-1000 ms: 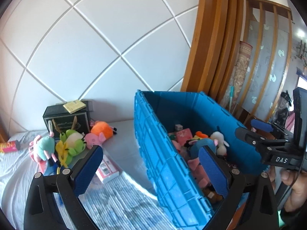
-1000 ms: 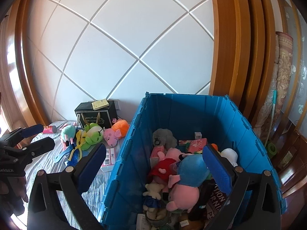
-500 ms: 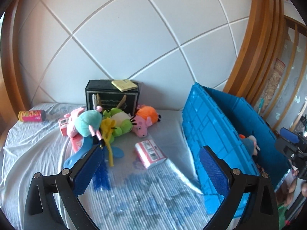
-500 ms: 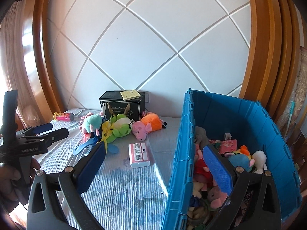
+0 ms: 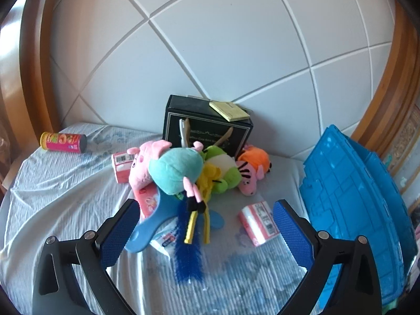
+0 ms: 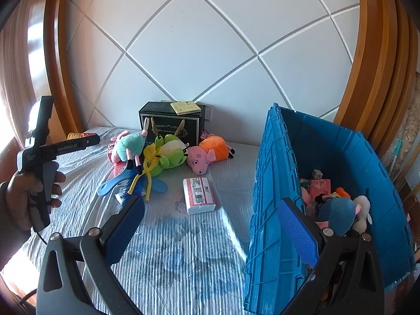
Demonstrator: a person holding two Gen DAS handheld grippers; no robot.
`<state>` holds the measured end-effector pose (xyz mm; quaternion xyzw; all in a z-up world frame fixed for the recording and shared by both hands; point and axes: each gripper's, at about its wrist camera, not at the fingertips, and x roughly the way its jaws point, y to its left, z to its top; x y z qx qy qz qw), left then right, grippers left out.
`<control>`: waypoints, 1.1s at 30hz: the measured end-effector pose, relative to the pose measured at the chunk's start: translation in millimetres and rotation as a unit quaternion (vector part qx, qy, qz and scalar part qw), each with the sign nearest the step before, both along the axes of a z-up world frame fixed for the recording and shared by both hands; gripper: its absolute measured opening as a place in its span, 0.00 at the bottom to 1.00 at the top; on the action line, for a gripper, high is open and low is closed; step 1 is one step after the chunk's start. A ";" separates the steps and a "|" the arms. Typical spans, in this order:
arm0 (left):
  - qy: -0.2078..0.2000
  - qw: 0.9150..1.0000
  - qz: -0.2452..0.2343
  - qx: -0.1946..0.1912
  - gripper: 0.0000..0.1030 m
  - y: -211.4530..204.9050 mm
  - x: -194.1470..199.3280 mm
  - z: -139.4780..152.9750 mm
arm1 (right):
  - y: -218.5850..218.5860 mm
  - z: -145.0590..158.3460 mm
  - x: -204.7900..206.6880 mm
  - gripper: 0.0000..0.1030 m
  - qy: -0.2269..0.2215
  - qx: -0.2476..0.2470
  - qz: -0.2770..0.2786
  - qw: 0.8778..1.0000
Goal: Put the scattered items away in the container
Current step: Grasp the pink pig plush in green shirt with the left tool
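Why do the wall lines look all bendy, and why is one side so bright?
In both views the fisheye lens curves the straight wall lines and darkens the corners. In the right wrist view, sunlight from the left glares on the wooden frame and brightens the near corner of the bed sheet. Both views look sharp.

- My left gripper (image 5: pixel 204 232) points forward and slightly down, its blue-padded fingers (image 5: pixel 119 232) spread wide with nothing between them.
- My right gripper (image 6: pixel 212 229) is level beside it, its padded fingers (image 6: pixel 298 229) equally wide apart and empty.
- From the right wrist camera, my left hand (image 6: pixel 31 197) is seen wrapped around the left gripper's black handle, fingers curled on the trigger, dark sleeve at the wrist.
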<state>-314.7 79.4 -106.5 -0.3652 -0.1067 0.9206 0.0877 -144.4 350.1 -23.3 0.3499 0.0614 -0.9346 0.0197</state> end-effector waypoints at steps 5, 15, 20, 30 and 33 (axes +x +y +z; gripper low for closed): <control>-0.012 0.999 0.018 0.027 0.99 -17.4 -55.9 -21.3 | -4.4 -9.9 0.6 1.00 -0.017 0.010 -0.020 1.000; -0.093 0.993 0.055 0.057 0.99 -26.8 -158.6 -103.5 | 5.8 -24.5 3.9 1.00 -0.045 0.016 -0.056 0.997; -0.130 0.981 0.094 0.112 0.99 -34.9 -188.9 -132.7 | 10.1 -30.2 3.3 1.00 -0.056 0.015 -0.066 0.996; -0.173 0.974 0.101 0.105 0.95 -35.6 -217.5 -159.8 | 7.9 -36.2 -1.4 1.00 -0.066 0.009 -0.064 0.996; -0.195 0.970 0.091 0.117 1.00 -38.3 -221.4 -173.5 | 3.3 -35.7 -1.4 1.00 -0.065 0.008 -0.059 0.996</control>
